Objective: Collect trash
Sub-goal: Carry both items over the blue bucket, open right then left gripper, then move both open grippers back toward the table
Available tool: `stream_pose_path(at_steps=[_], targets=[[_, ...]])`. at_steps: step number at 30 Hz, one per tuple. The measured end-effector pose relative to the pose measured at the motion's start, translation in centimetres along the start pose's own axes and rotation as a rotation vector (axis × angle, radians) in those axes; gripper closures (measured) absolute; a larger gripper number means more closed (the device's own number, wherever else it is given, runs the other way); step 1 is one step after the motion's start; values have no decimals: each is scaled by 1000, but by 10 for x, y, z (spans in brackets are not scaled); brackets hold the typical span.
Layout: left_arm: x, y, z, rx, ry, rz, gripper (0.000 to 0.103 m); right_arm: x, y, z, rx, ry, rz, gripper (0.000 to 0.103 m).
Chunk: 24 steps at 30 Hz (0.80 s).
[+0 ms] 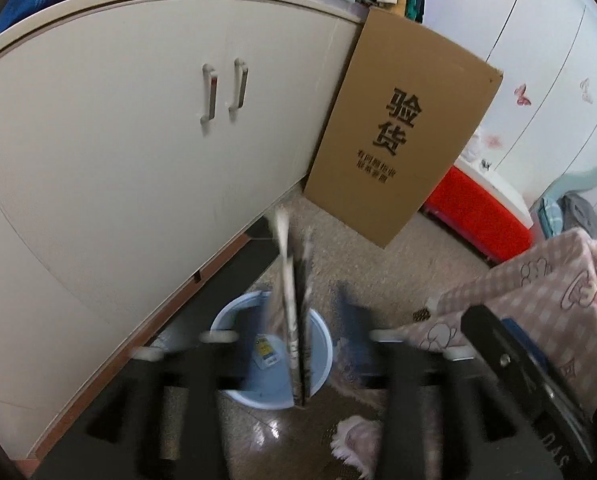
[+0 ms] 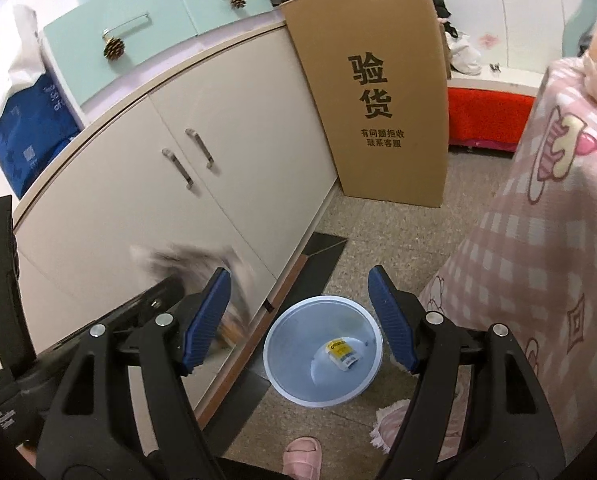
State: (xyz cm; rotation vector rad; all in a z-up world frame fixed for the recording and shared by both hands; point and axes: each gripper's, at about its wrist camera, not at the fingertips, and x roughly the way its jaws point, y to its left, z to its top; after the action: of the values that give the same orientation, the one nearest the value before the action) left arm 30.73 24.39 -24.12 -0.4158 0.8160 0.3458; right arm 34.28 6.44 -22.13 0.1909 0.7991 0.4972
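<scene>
Two grippers hang over the bin [image 2: 324, 350], which stands on the floor [image 2: 398, 232] by the cabinet [image 2: 234, 168] so trash can fall straight in; the left gripper [image 1: 298, 340] has its jaws spread apart with a thin, blurred wrapper [image 1: 292, 312] upright between them, seemingly no longer pinched, right above the bin's mouth. The right gripper [image 2: 300, 320] stands wide open and empty, framing the bin, where one small packet [image 2: 342, 354] already lies.
</scene>
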Motion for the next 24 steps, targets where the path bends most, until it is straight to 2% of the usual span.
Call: stream_pose_path(at_steps=[5, 11, 17, 24], targets=[[1, -2, -5, 3, 15, -4, 42, -2, -1, -1, 6, 11, 5, 32], [-15, 1, -8, -10, 13, -15, 40, -18, 4, -1, -2, 4, 18, 32], [-55, -5, -10, -4, -40, -43, 35, -52, 12, 4, 2, -32, 34, 32], [-111, -28, -18, 33, -95, -108, 33, -117, 8, 5, 17, -107, 30, 31]])
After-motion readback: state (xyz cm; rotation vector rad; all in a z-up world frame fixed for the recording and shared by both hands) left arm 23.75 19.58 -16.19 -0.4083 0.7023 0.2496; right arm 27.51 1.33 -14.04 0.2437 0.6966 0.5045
